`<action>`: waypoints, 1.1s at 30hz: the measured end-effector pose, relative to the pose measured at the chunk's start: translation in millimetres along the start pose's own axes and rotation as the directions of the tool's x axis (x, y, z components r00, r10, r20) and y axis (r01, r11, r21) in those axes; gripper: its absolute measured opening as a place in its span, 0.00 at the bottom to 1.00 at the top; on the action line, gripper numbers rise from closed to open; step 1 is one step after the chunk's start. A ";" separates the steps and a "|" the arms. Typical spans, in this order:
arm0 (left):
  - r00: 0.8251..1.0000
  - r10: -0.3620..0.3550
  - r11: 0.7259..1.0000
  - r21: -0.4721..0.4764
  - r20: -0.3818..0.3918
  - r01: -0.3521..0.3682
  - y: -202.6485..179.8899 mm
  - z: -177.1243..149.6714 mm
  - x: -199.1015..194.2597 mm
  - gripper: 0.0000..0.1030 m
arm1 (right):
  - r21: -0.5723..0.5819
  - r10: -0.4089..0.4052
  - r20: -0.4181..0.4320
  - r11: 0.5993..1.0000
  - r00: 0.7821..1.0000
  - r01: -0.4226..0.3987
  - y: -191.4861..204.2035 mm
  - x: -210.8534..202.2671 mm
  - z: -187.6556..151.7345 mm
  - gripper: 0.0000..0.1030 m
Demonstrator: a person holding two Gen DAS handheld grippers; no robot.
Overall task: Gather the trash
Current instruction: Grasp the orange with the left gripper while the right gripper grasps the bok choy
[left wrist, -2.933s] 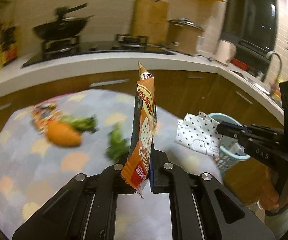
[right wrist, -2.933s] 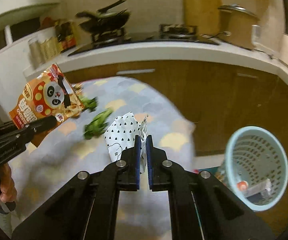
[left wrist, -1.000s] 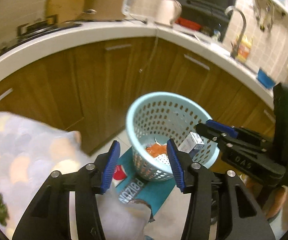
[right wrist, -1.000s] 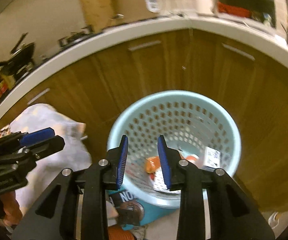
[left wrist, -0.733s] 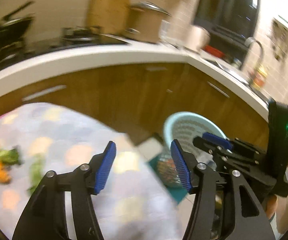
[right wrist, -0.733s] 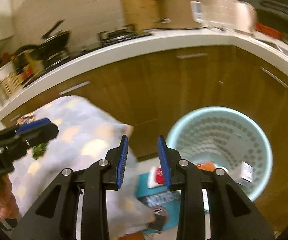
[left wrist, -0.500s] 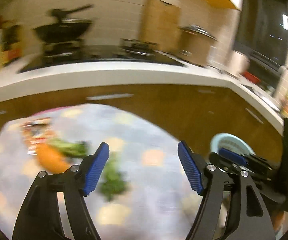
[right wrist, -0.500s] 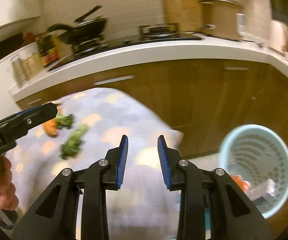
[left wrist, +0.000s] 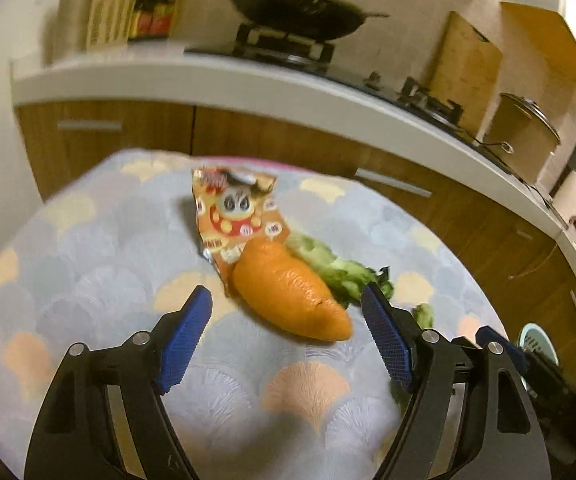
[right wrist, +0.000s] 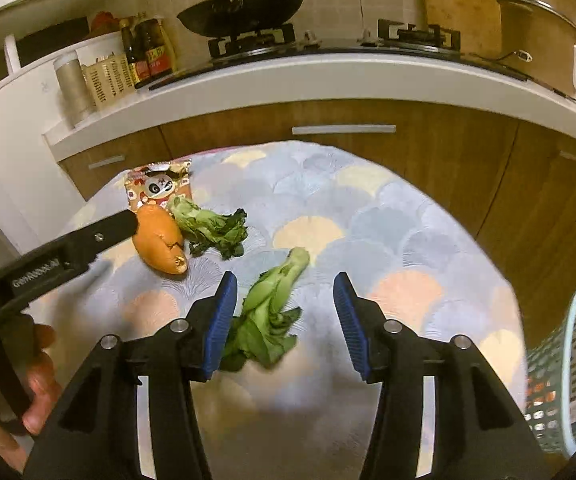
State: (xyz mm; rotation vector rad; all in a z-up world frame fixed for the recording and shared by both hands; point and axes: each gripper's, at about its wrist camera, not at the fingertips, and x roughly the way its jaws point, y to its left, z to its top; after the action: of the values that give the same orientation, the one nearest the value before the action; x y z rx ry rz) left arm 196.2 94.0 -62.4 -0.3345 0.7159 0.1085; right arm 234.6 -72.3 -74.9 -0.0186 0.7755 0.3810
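My left gripper [left wrist: 288, 336] is open wide and empty, just above an orange sweet potato [left wrist: 288, 296] on the round table. An orange panda snack wrapper [left wrist: 236, 216] lies flat behind it, partly under it. Wilted greens [left wrist: 339, 268] lie to its right. My right gripper [right wrist: 284, 320] is open and empty over a second bunch of greens [right wrist: 272, 316]. In the right wrist view the sweet potato [right wrist: 160, 240], wrapper [right wrist: 156, 188] and first greens [right wrist: 212, 228] lie at the far left, with the left gripper's finger [right wrist: 100, 234] beside the potato.
The table wears a grey-blue scalloped cloth [right wrist: 387, 248]. A light blue perforated trash basket [right wrist: 567, 372] with trash inside stands on the floor at the right. Wooden cabinets and a white counter [right wrist: 327, 76] with a stove and wok curve behind the table.
Both grippers dropped their wrapper and napkin into the basket, swung back left to the table, opened wider, and now hover low over the sweet potato and the greens.
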 end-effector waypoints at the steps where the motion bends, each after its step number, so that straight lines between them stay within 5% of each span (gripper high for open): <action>1: 1.000 0.003 1.000 -0.020 -0.018 -0.003 1.0 -1.0 5.6 0.73 | -0.006 -0.016 -0.008 1.000 1.000 0.016 0.9 2.8 -0.6 0.45; 12: 0.997 0.052 0.997 -0.048 -0.061 -0.054 -4.4 -12.1 31.7 0.65 | -0.041 -0.051 -0.023 0.998 0.998 0.050 8.8 7.8 -2.2 0.45; 14: 0.997 0.036 0.999 -0.038 -0.063 -0.039 -5.4 -13.0 32.1 0.54 | -0.044 -0.055 -0.036 0.998 0.998 0.054 9.4 10.2 -2.9 0.45; 22: 0.998 -0.011 0.997 -0.078 -0.066 0.006 3.8 -18.7 25.0 0.36 | -0.048 -0.063 -0.074 0.997 0.995 0.060 13.4 17.9 -2.9 0.45; 27: 0.989 -0.096 0.986 -0.146 -0.111 0.079 14.4 -23.5 16.2 0.29 | -0.045 -0.059 -0.089 0.997 0.994 0.055 13.2 21.0 -2.6 0.45; 33: 0.992 -0.093 0.984 -0.160 -0.086 0.079 24.2 -35.5 -8.7 0.27 | -0.019 -0.036 -0.137 0.999 0.990 0.034 14.6 29.5 -1.9 0.45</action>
State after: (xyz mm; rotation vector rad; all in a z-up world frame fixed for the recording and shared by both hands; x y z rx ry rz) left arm 162.3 104.9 -88.0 -0.5227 0.7860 0.0671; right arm 247.5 -49.3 -94.7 -0.0746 0.9074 0.3550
